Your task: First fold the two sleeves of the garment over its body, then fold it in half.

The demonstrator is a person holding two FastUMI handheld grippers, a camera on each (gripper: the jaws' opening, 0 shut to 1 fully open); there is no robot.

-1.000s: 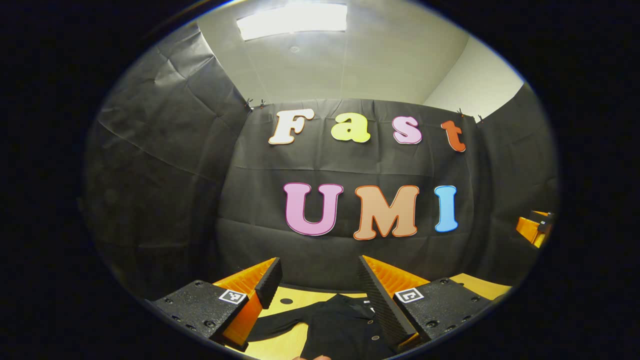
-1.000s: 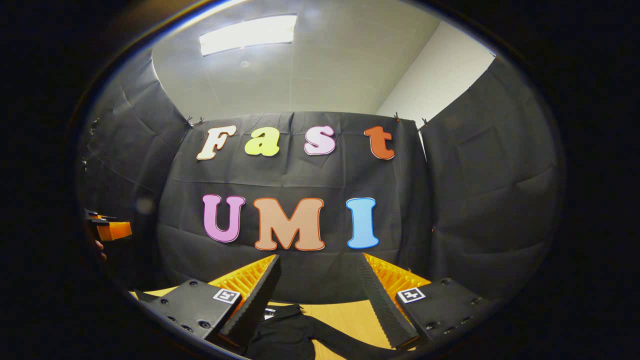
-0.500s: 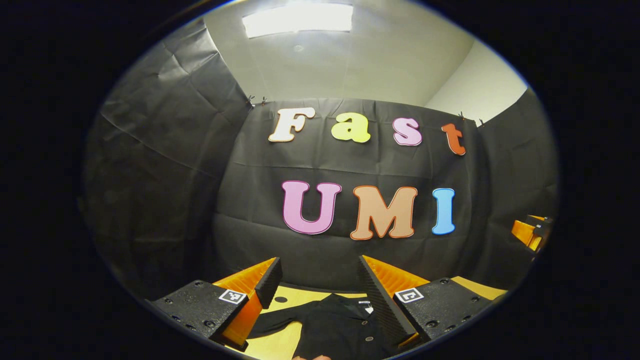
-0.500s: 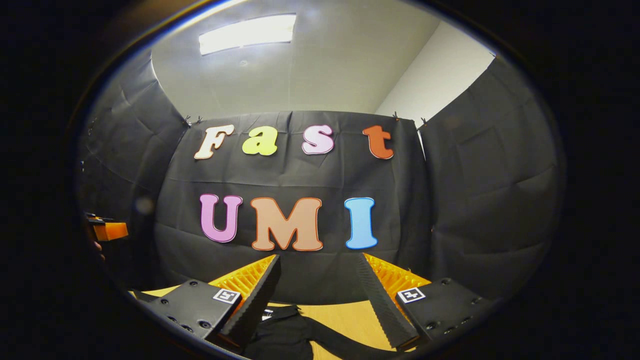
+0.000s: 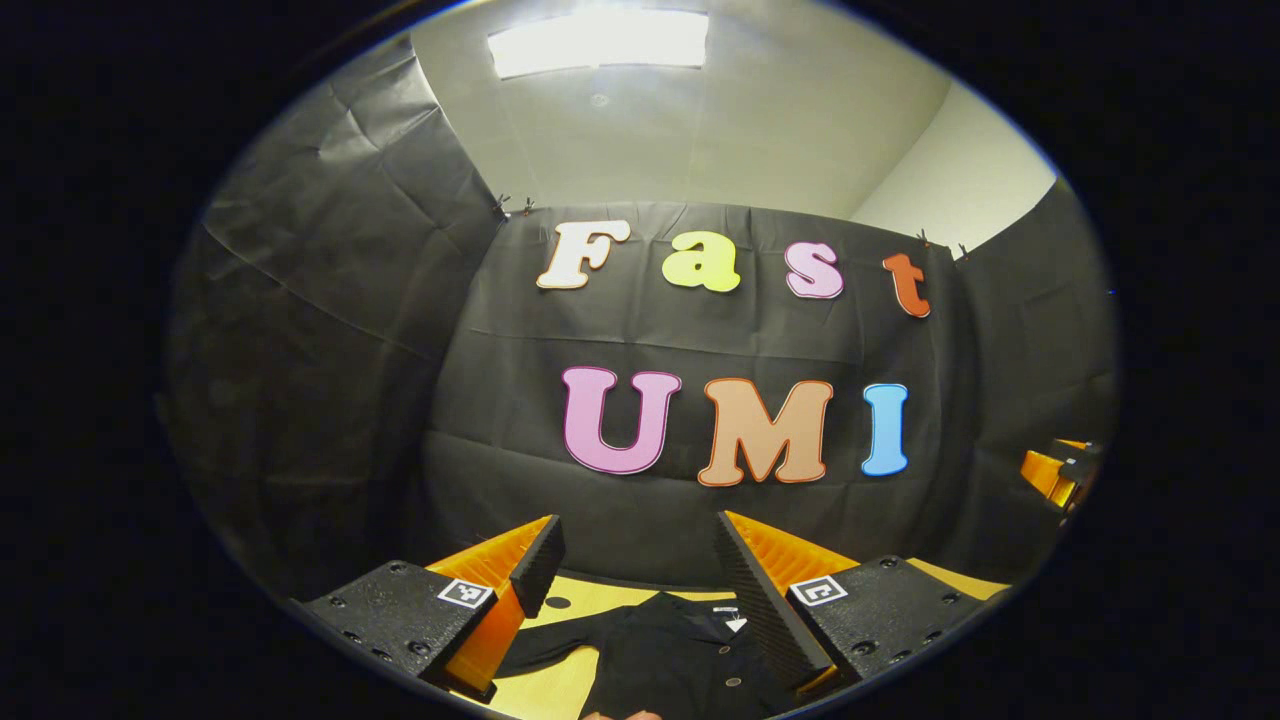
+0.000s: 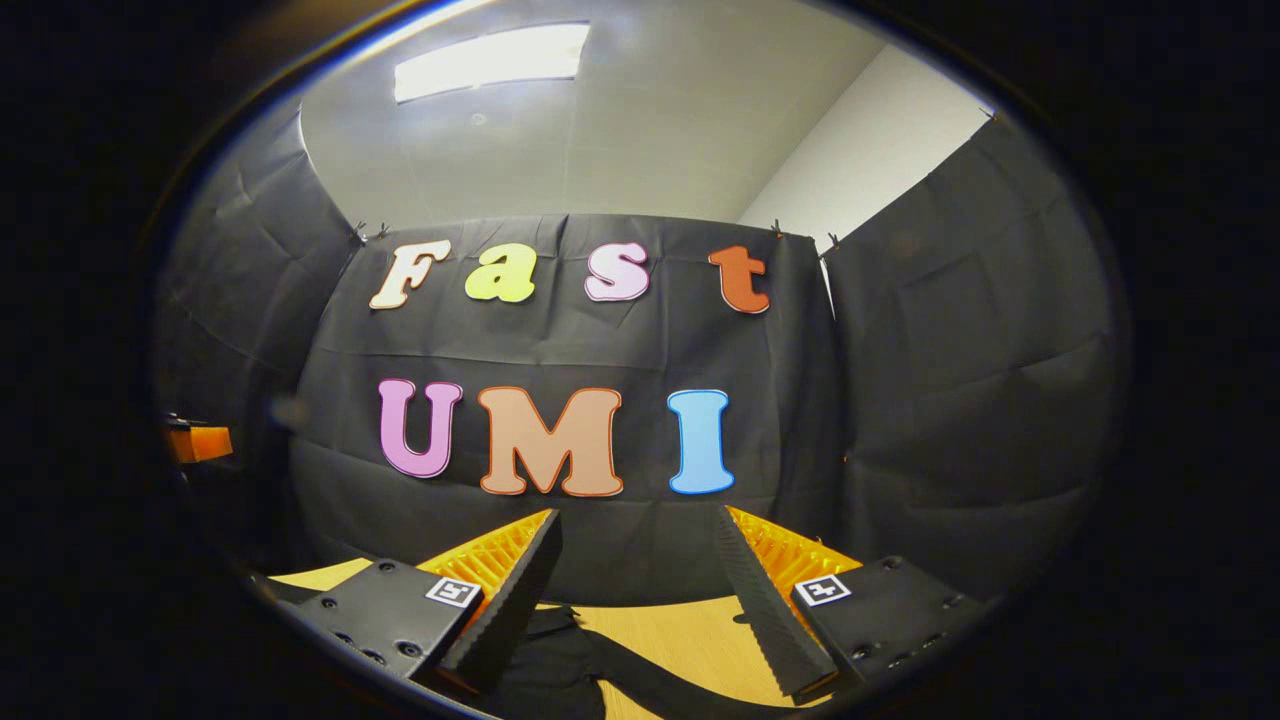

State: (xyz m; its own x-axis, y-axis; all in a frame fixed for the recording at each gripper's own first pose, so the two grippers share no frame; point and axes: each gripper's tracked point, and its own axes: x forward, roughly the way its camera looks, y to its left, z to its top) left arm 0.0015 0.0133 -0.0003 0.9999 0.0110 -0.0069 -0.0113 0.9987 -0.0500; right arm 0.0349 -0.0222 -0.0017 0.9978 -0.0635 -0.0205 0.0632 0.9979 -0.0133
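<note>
- Right now my left gripper (image 5: 640,545) hangs above the table with its fingers spread wide apart, nothing between them.
- My right gripper (image 6: 640,540) is likewise held wide, its fingers apart and gripping nothing.
- Below and between the left gripper's fingers I see the black garment (image 5: 670,650) lying flat on the table (image 5: 560,675), collar end toward the far wall, with small pale buttons down its front.
- One sleeve (image 5: 545,650) of it stretches out toward the left of the left gripper view, across the yellowish wood.
- In the right gripper view the same garment lies low between the fingers, and its other sleeve (image 6: 660,680) runs off as a dark band across the tabletop toward the lower right.
- At the far right edge of the left gripper view I can make out the right gripper, small and well apart; the left gripper shows the same way at the left edge of the right gripper view.
- Beyond the table stands the booth's wall (image 5: 700,330) of creased black cloth, clipped up along its top edge.
- Above it are a pale ceiling (image 6: 620,130) and a long bright ceiling light (image 5: 598,40), with a strip of white room wall (image 6: 860,150) showing at the upper right.
</note>
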